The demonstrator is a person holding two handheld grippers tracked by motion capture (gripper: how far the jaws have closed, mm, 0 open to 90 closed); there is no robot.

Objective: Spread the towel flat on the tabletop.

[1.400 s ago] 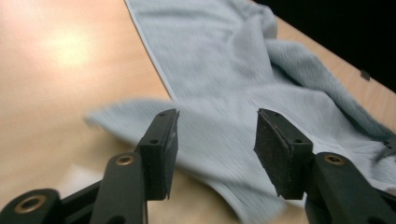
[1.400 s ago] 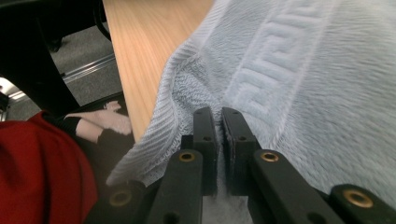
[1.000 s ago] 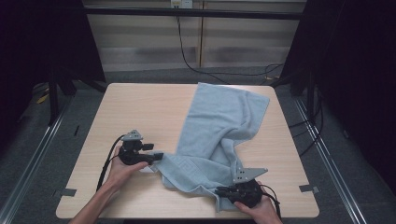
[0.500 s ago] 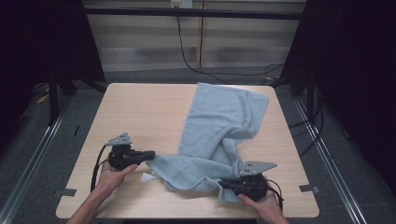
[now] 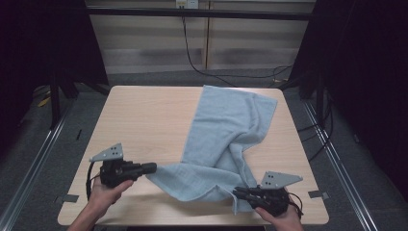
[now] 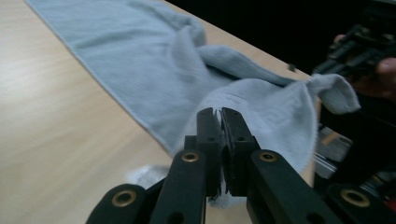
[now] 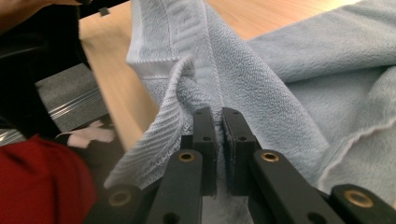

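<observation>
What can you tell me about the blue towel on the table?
The towel is pale blue, soft and fluffy-looking, with a woven band and stitched hem at its end. It lies rumpled and twisted on the wooden table, its far part flat, its near edge pulled out sideways. The left gripper pinches one near corner and the right gripper pinches the other.

The right gripper (image 7: pixel 218 116) is seen with its two black jaws brought close together, and a fold of the light blue towel (image 7: pixel 280 74) is pinched between them. A hemmed edge of the towel (ribbed, with a woven band) is draped over the left jaw. Behind, the pale wooden table (image 7: pixel 116 88) is seen; red fabric (image 7: pixel 42 182) lies at lower left.
</observation>
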